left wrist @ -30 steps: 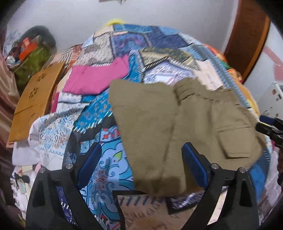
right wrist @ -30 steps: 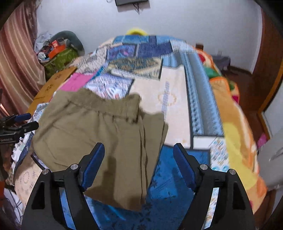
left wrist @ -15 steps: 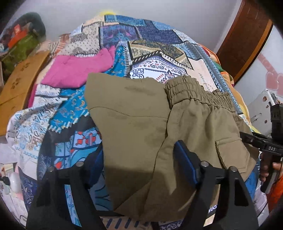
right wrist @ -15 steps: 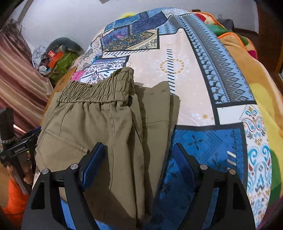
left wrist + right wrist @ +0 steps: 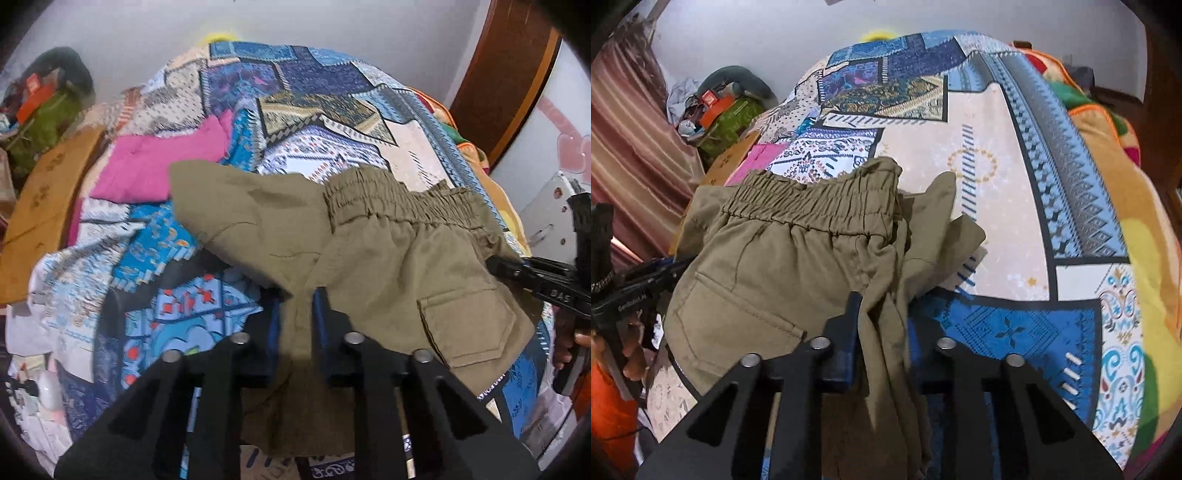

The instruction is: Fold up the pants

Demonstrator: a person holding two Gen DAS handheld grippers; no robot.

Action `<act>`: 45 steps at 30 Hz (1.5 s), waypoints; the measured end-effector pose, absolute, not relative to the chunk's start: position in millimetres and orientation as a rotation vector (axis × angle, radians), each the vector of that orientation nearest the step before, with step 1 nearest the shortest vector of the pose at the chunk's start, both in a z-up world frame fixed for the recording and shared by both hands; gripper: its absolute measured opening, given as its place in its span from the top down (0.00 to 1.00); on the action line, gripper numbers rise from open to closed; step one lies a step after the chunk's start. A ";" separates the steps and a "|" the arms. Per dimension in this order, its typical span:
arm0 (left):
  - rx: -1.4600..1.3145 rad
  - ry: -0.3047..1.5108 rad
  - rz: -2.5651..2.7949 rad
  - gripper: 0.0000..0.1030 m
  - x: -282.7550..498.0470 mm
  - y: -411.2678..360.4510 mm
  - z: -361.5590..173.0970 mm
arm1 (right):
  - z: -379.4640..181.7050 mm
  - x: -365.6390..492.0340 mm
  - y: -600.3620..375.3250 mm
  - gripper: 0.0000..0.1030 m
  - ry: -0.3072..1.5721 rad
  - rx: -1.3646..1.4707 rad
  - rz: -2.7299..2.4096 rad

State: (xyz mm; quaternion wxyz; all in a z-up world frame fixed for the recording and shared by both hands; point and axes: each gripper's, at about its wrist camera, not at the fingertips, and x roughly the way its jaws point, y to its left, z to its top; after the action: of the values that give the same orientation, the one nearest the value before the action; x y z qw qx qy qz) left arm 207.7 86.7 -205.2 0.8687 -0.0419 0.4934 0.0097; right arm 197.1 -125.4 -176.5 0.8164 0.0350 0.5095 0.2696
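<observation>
Patchwork bedspread (image 5: 1015, 192) carried the olive pants (image 5: 388, 266), partly folded, waistband far side, while left gripper (image 5: 295, 317) and right gripper (image 5: 882, 325) had just clamped down, each pinching the near edge fabric.

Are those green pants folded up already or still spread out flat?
Folded over, though loosely: the pants lie doubled on the bed, layered edges bunching beside the waistband.

Right gripper (image 5: 882, 325) fingers (image 5: 849, 332) pinching olive pants (image 5: 798, 266)
</observation>
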 end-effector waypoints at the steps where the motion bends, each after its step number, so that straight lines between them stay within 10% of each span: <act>1: -0.075 1.027 0.026 0.87 207.0 86.3 -202.3 | -173.4 196.5 -125.3 0.86 1.080 0.070 0.579; 16: -0.118 0.987 0.022 0.97 209.9 120.5 -172.4 | -125.9 207.1 -101.9 0.91 0.951 -0.017 0.594; 20: -0.134 1.027 0.009 0.77 215.1 124.5 -183.9 | -135.3 209.0 -105.0 0.91 0.973 0.001 0.580; 26: -0.171 1.132 -0.033 0.73 224.7 126.9 -219.9 | -145.4 208.3 -108.8 0.91 1.002 0.007 0.575; 32: -0.142 1.090 0.019 0.95 222.1 122.8 -217.2 | -147.0 208.4 -111.5 0.91 1.000 0.016 0.586; 45: -0.050 0.951 0.101 0.97 238.1 144.9 -147.3 | -95.0 217.8 -80.4 0.91 0.860 -0.048 0.609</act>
State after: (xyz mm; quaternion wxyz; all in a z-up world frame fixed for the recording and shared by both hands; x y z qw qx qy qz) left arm 238.1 144.9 -147.3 0.8875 -0.0240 0.4576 0.0486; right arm 217.8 -80.4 -95.0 0.8639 -0.0229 0.4105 0.2908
